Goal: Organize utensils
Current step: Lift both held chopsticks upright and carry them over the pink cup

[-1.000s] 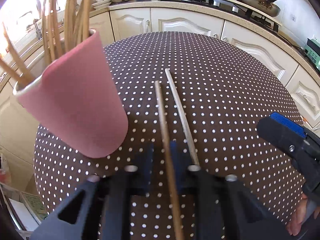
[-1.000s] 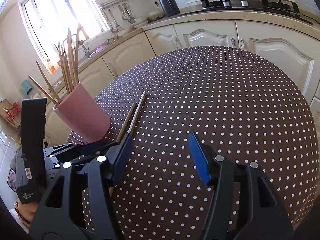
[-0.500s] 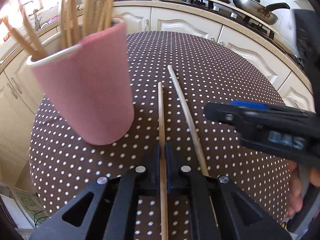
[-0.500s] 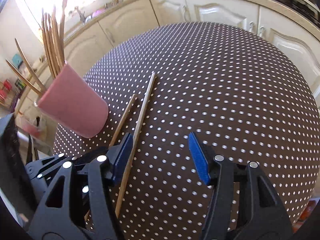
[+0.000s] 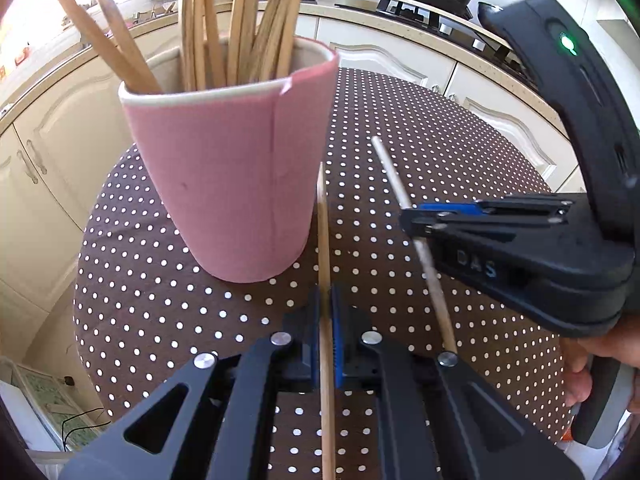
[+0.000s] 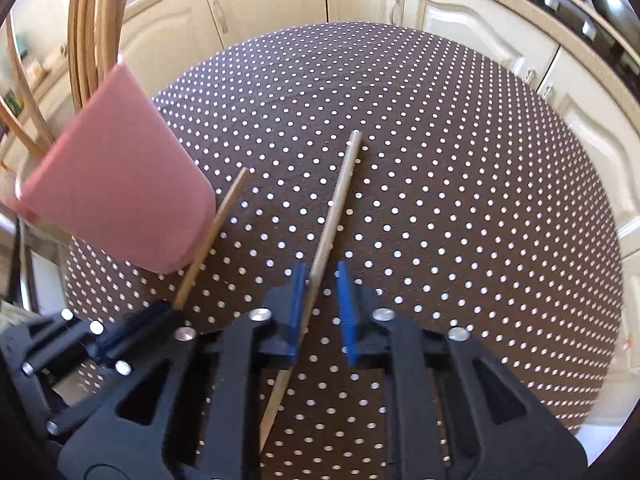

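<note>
Left wrist view: left gripper (image 5: 327, 322) clamps a chopstick (image 5: 324, 240) beside the pink cup (image 5: 224, 168) on the table (image 5: 460, 160).

Right wrist view: right gripper (image 6: 320, 304) closing — a paler chopstick (image 6: 334, 216) between its pads, gap visible.

Your left gripper (image 5: 327, 320) is clamped on one chopstick (image 5: 325, 264) that runs just past the pink cup (image 5: 228, 176) full of chopsticks (image 5: 240, 28) on the dotted tablecloth (image 5: 460, 160). Your right gripper (image 5: 416, 220) comes in from the right, closing over the second chopstick (image 5: 394, 188), your hand (image 5: 600, 360) at the edge.
</note>
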A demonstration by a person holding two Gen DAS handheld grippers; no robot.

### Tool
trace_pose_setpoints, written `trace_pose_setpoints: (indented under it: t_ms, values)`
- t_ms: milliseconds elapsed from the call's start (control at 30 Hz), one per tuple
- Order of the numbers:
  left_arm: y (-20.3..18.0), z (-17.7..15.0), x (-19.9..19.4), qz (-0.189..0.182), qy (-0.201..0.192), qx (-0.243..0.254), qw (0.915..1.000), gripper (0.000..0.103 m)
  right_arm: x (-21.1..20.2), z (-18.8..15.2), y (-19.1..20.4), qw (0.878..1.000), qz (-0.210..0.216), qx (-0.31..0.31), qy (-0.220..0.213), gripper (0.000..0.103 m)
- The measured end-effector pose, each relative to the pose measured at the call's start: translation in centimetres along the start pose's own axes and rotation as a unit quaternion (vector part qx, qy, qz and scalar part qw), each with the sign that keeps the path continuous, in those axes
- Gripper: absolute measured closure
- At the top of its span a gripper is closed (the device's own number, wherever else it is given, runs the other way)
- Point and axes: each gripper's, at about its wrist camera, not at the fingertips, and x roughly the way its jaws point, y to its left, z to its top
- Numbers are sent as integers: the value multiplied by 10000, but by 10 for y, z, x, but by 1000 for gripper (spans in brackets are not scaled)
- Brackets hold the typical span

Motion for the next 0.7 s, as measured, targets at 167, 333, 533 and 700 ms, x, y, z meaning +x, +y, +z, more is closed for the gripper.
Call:
trace_pose_setpoints:
  t_ms: [167,333,533,700]
  values:
    - [4,-1,-1,-80,6,-65,9999,97,-6,-16,-13,9996,263,80,32,97]
    - [2,0,-7,-274,-61,-101,9996,97,-24,-43,-28,9984,507,200,-158,97]
    - [-14,1,-30,-494,-421,67,9979,97,-65,-65,-44,9910,954,413,-849,97]
    - [-23,-3,-60,-669,-892,172,9936,97,-114,-84,-53,9779,1257,525,-1584,97]
